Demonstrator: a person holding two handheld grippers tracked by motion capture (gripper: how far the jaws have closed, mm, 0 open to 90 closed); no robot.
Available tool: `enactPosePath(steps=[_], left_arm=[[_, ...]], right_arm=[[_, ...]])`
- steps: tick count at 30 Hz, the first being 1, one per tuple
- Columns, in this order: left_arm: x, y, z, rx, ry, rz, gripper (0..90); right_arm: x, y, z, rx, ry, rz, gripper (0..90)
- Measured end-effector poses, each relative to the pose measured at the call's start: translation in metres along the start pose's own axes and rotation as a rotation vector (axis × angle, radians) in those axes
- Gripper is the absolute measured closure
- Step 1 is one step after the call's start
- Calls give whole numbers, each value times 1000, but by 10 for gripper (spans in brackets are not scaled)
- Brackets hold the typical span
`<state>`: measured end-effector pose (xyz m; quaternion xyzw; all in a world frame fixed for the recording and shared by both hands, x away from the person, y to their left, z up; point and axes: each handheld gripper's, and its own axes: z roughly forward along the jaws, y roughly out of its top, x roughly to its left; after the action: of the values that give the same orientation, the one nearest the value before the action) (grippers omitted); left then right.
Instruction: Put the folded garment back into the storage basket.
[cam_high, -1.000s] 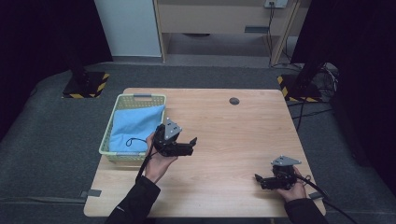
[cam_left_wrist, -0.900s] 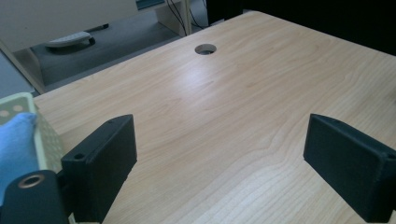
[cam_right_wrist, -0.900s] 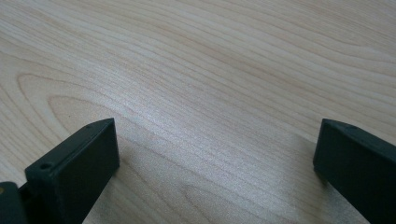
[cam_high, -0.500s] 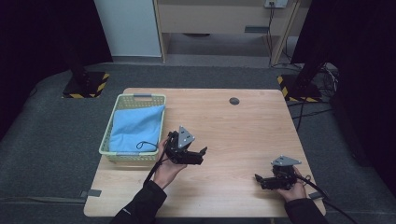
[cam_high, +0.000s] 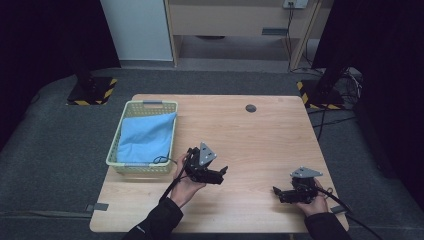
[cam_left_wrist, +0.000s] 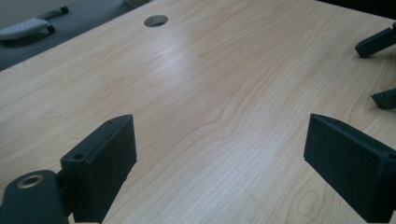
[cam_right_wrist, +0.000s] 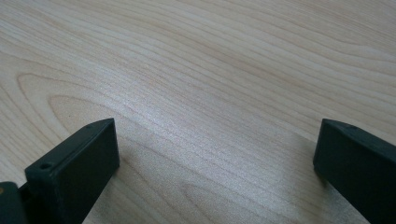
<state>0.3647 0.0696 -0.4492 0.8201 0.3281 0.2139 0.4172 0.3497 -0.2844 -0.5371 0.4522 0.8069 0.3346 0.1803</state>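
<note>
Cloth (cam_high: 145, 139) lies in the basket (cam_high: 116, 150), just beside the wide, empty left claw (cam_high: 223, 173).

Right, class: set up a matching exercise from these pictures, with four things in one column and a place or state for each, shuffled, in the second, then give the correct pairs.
Things:
1. blue cloth
2. left gripper
3. right gripper
4. round hole

Places or states:
A. near the table's far edge
B. open, by the table's front right corner
C. lying inside the green basket
D. open, held just right of the basket

Pairs: 1-C, 2-D, 3-B, 4-A
</note>
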Motion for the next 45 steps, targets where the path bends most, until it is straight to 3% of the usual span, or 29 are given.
enactPosePath(steps=[19, 30, 45], left_arm=[[-11, -20, -1, 30, -41, -32, 87], [-17, -32, -3, 44, -40, -39, 86], [-15, -44, -11, 47, -32, -64, 86]], right_arm=[[0, 0, 0, 0, -1, -1, 3], [0, 0, 0, 0, -1, 0, 3], [0, 0, 0, 0, -1, -1, 3]])
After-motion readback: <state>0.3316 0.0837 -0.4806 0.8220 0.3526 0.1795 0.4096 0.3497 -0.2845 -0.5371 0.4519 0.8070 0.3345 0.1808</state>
